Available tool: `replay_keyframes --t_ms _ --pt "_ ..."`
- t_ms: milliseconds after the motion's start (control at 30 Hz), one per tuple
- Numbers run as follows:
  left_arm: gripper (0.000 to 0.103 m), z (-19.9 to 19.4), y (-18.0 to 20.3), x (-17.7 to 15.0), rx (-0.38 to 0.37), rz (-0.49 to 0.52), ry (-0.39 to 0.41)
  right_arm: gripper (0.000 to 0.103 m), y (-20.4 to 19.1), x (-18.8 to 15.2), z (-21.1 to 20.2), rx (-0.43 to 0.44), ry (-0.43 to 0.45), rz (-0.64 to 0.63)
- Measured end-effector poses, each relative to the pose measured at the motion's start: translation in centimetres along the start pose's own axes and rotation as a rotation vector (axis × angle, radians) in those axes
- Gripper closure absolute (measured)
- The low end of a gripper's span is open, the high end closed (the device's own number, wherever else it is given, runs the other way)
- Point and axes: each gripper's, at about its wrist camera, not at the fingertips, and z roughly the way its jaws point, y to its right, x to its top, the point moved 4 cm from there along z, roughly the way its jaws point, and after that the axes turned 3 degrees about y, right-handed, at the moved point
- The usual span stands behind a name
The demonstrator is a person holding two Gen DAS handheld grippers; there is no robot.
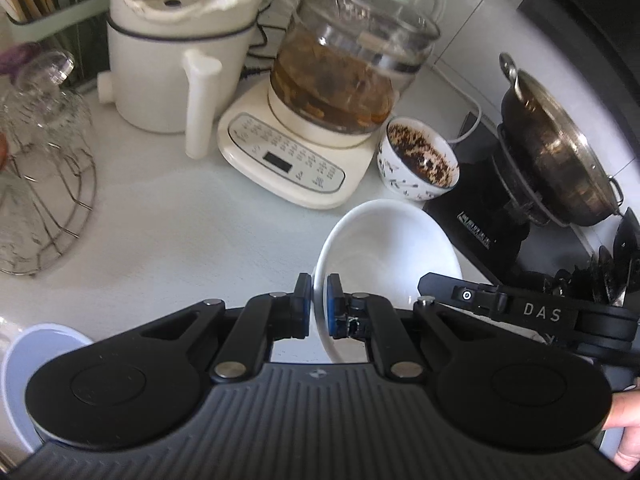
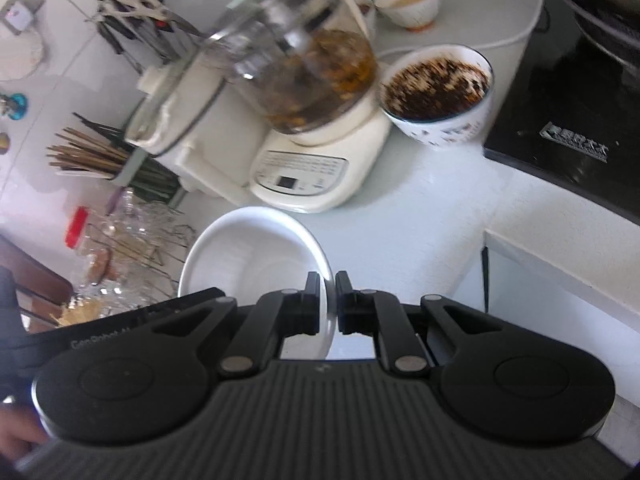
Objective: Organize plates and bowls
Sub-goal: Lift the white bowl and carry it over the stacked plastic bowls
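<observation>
White bowl (image 1: 384,248) gripped at opposite rims by left gripper (image 1: 319,304) and right gripper (image 2: 328,300), fingers clamped; placement outstanding, dirty patterned bowl (image 1: 420,160) remains on tabletop (image 1: 180,220).

Left gripper (image 1: 319,304): matte black linkage arms, silver pivot pins, blue pads on the fingertips (image 1: 333,307).
Right gripper (image 2: 328,300): same black build, silver pins, black fingertips.
Housing: ribbed dark grey deck between two round black discs.
Markings: white letters "DAS" on the right gripper's side; partly legible "GenRobot" on the left gripper's.
</observation>
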Motion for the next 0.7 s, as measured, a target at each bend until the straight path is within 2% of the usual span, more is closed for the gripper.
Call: replay_keyframes --t_ms 367,567,700 --pt "0.094 -4.2 -1.6 0.4 0.024 -0.001 0.037 0.092 -3.6 0.2 -0.7 0.024 0.019 -0.032" --pt "0.094 -6.3 -2.6 0.2 0.057 0.011 0.079 0.092 -6.1 -0.2 -0.8 0.033 0.03 -0.096" --pt "0.094 -7.5 -3.8 -0.1 0.073 -0.015 0.098 0.092 -7.6 -0.4 -0.7 0.051 0.033 -0.128"
